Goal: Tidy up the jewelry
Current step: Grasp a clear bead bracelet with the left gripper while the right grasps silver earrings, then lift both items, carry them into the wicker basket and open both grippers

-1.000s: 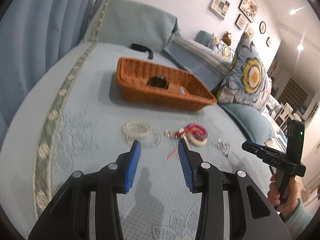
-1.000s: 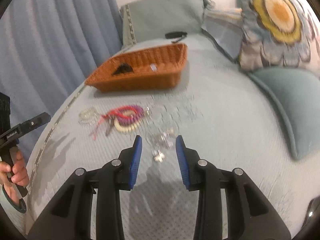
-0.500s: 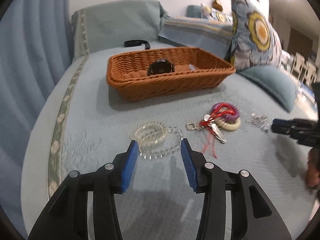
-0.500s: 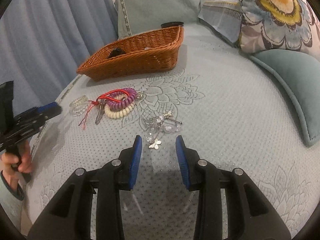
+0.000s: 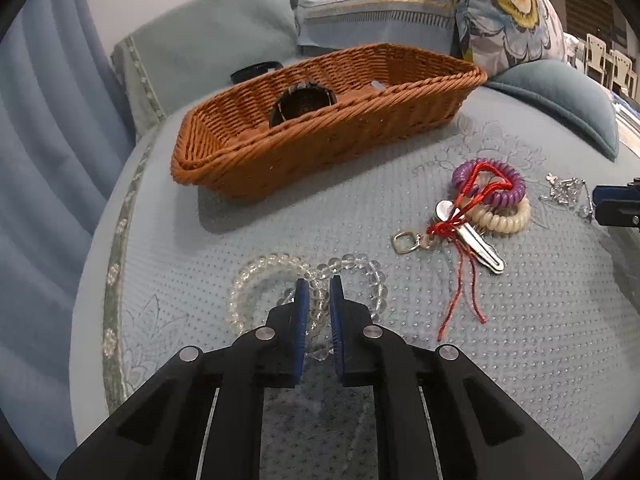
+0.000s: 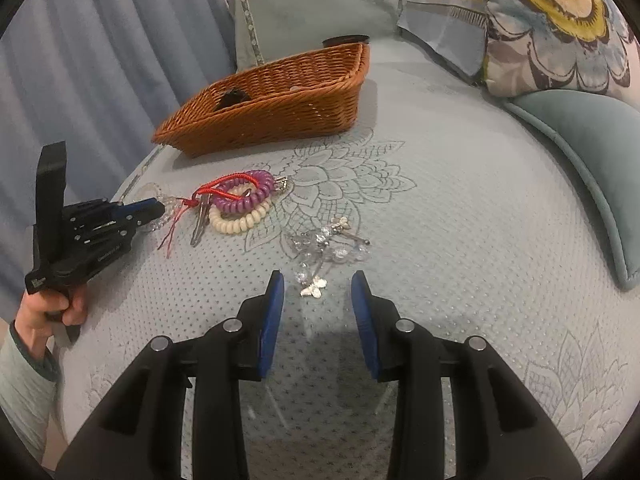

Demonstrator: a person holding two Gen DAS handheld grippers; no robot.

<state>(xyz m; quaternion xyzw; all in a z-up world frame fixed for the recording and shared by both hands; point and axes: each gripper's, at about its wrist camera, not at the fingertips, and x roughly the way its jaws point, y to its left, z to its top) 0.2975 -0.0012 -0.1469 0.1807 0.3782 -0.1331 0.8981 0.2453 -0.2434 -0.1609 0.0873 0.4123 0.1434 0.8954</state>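
Note:
A clear bead bracelet (image 5: pixel 256 268) lies looped on the blue bedspread. My left gripper (image 5: pixel 316 284) is closing its jaws on the bracelet's middle strands, and the blue pads press on the beads. From the right wrist view the left gripper (image 6: pixel 156 210) sits low at the left, held by a hand. My right gripper (image 6: pixel 318 280) stands open over a silver butterfly and crystal piece (image 6: pixel 332 240), its tips apart from it. Purple and cream coil bands with a key and red cord (image 5: pixel 492 192) lie between the two. A wicker basket (image 5: pixel 320 148) behind holds a dark watch (image 5: pixel 304 102).
A floral pillow (image 6: pixel 560 24) and a teal cushion (image 6: pixel 592 152) crowd the right side. A black band (image 5: pixel 256 72) lies behind the basket. Blue curtain (image 5: pixel 48 160) hangs along the bed's left edge.
My left gripper rolled level, moved forward and down onto the bead bracelet, and closed from open onto it. The right gripper has stayed in place, still open.

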